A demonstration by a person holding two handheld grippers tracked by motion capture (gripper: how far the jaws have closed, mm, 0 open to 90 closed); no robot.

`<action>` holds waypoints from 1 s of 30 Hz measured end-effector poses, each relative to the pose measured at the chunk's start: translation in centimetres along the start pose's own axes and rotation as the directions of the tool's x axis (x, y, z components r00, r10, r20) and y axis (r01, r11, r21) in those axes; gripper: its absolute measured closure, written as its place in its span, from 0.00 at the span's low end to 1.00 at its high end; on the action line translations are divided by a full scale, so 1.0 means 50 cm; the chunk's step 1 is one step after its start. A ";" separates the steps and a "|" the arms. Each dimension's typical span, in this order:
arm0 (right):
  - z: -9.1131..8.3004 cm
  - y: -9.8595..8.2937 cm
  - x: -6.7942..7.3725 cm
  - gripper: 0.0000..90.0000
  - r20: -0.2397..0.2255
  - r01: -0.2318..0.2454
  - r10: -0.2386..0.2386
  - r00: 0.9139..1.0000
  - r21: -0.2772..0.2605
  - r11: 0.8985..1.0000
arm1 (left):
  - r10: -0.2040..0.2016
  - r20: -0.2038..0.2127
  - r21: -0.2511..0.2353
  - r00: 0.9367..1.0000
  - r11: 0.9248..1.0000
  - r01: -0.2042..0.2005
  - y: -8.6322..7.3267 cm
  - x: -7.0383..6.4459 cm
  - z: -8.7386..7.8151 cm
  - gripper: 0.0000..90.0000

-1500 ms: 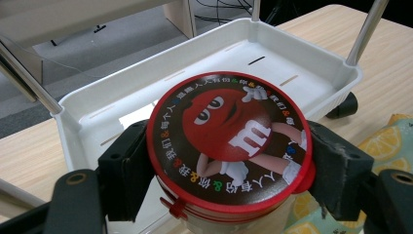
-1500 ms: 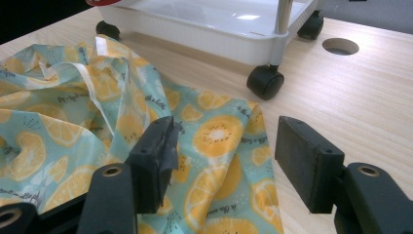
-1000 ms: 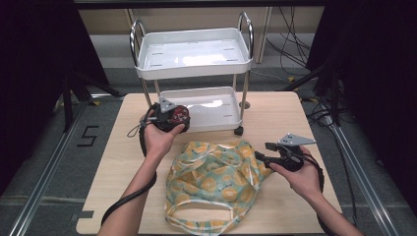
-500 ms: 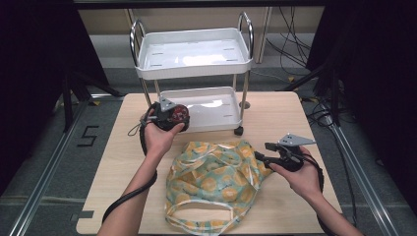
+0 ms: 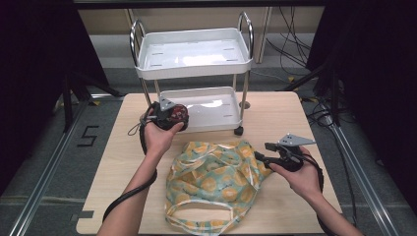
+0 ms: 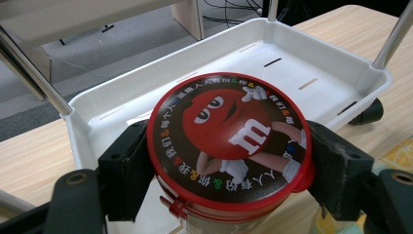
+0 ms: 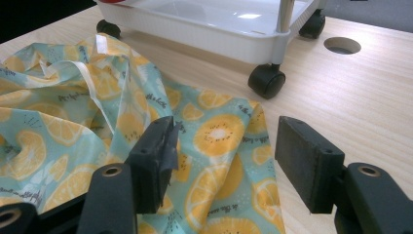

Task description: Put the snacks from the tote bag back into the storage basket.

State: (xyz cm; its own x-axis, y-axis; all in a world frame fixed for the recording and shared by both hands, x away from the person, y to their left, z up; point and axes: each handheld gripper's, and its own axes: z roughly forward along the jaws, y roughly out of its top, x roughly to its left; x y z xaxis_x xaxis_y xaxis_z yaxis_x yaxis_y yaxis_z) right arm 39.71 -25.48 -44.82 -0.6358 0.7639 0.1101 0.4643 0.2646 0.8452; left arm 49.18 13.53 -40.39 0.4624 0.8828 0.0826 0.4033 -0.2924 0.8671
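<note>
Nearest the front edge of the tabletop lies the orange-slice print bag, slumped flat with its handles toward the front. At its right side the right hand-held gripper hovers with jaws spread wide and nothing between them; in the right gripper view the bag's fabric sits just under and ahead of the pads, seemingly not pinched, though contact on the left pad is hard to rule out.

Farther back, toward the rear left of the tabletop, the left hand-held gripper is closed firmly on the red-lidded M&M's candy tub, one pad on each side below the lid. The tub is carried in the air just in front of the lower tray of the white trolley standing at the rear edge.

Over the last second almost nothing has shifted: both hands sit where they were. I judge this a pause before the tub goes onto the lower tray, with the right gripper waiting at the bag.
</note>
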 end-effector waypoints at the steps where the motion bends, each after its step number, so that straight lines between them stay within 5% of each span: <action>1: 0.000 0.000 0.000 0.46 -0.001 0.000 0.000 1.000 0.000 1.000 | -0.004 -0.002 0.010 1.000 1.000 0.004 0.000 0.000 0.000 0.28; 10: 0.003 -0.002 0.001 0.46 -0.007 -0.006 0.006 1.000 -0.011 1.000 | -0.018 -0.004 -0.001 1.000 1.000 0.018 0.004 0.000 0.003 0.28; 15: 0.001 -0.002 0.004 0.46 -0.006 -0.022 0.022 1.000 0.010 1.000 | 0.007 -0.006 0.003 1.000 1.000 -0.007 0.005 0.004 0.005 0.28; 30: 0.002 -0.002 0.002 0.46 -0.005 -0.016 0.016 1.000 0.007 1.000 | -0.033 -0.007 -0.020 0.999 0.999 0.033 0.002 0.000 0.019 0.28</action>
State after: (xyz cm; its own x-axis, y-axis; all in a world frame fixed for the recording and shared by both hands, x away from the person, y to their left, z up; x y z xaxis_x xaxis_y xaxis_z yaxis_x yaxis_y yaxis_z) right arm 39.66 -25.37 -44.94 -0.6316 0.7649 0.1264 0.4789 0.2567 0.8395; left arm 49.97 13.16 -40.78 0.4432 0.8946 0.0576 0.4027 -0.2561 0.8788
